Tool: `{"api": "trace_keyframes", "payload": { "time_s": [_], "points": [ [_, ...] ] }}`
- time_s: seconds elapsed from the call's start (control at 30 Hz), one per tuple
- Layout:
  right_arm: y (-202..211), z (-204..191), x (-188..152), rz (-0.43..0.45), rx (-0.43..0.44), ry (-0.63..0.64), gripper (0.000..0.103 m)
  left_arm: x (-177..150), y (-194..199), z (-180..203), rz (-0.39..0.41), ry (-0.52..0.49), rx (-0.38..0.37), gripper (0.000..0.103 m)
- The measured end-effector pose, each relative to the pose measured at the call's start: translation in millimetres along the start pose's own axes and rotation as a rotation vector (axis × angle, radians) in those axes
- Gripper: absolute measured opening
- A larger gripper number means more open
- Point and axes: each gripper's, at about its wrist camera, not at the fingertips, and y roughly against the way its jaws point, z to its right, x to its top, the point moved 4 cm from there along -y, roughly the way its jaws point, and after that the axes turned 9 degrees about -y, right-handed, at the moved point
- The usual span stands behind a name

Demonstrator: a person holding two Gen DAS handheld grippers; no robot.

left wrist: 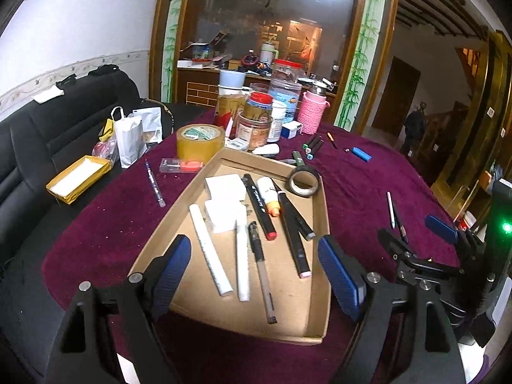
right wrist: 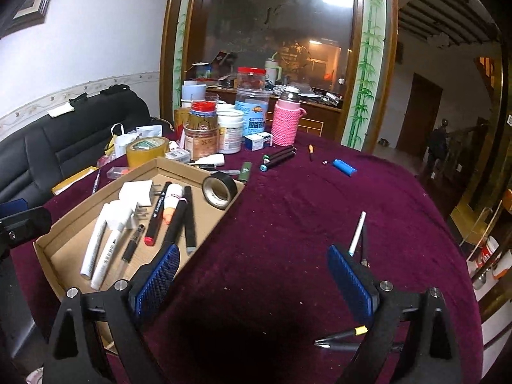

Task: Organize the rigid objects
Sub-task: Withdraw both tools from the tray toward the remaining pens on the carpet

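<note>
From where I sit, the near corner of the cardboard tray (left wrist: 320, 291) is hidden behind my left gripper (left wrist: 256, 275), whose jaws stand wide with nothing between them, hanging over the tray's near end. My right gripper (right wrist: 252, 275) is just as wide and empty, over bare burgundy cloth (right wrist: 288, 211) to the right of the tray. In the tray I count two white chargers (left wrist: 225, 188), overlapping so their edges are hard to separate, two white markers (left wrist: 209, 249), one clear pen (left wrist: 264, 278), three black markers (left wrist: 257, 204), one small glue bottle (left wrist: 268, 195) and one black tape roll (left wrist: 304, 180) against the far right wall. Right of the tray lie a white pen (right wrist: 356, 233) and a dark one half-hidden behind my right finger. Beyond the tray, a bundle of markers (right wrist: 278, 156) whose count I cannot settle, and one blue lighter (right wrist: 344, 167).
</note>
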Motion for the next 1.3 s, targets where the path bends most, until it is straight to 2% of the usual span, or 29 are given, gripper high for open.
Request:
{"api": "trace_keyframes", "payload": {
  "time_s": [0.6,0.73,0.83,0.93,1.07,1.17,1.23,1.3],
  "points": [
    [3,59,-13,-0.033,-0.055,-0.096,0.098,-11,-12,72,-0.068,-0.161,-0.064,0.081],
    [2,83,-11,-0.040,-0.068,-0.131,0.097,-8,-14,89,-0.070,-0.193,-0.083,0.081],
    [-1,124,-6,-0.060,-0.092,-0.197,0.097,-4,-17,103,-0.076,-0.213,-0.134,0.081],
    [-7,184,2,-0.081,-0.100,-0.330,0.097,-2,-28,120,-0.104,-0.228,-0.192,0.081],
    [-19,267,10,-0.035,-0.137,-0.484,0.097,-2,-49,144,-0.151,-0.244,-0.254,0.081],
    [-32,302,8,-0.010,-0.146,-0.538,0.097,1,-70,165,-0.204,-0.246,-0.306,0.081],
    [-38,315,3,-0.013,-0.146,-0.582,0.097,4,-80,177,-0.222,-0.261,-0.314,0.081],
    [-42,327,-7,-0.028,-0.107,-0.660,0.097,7,-90,192,-0.233,-0.299,-0.310,0.081]
  ]
}}
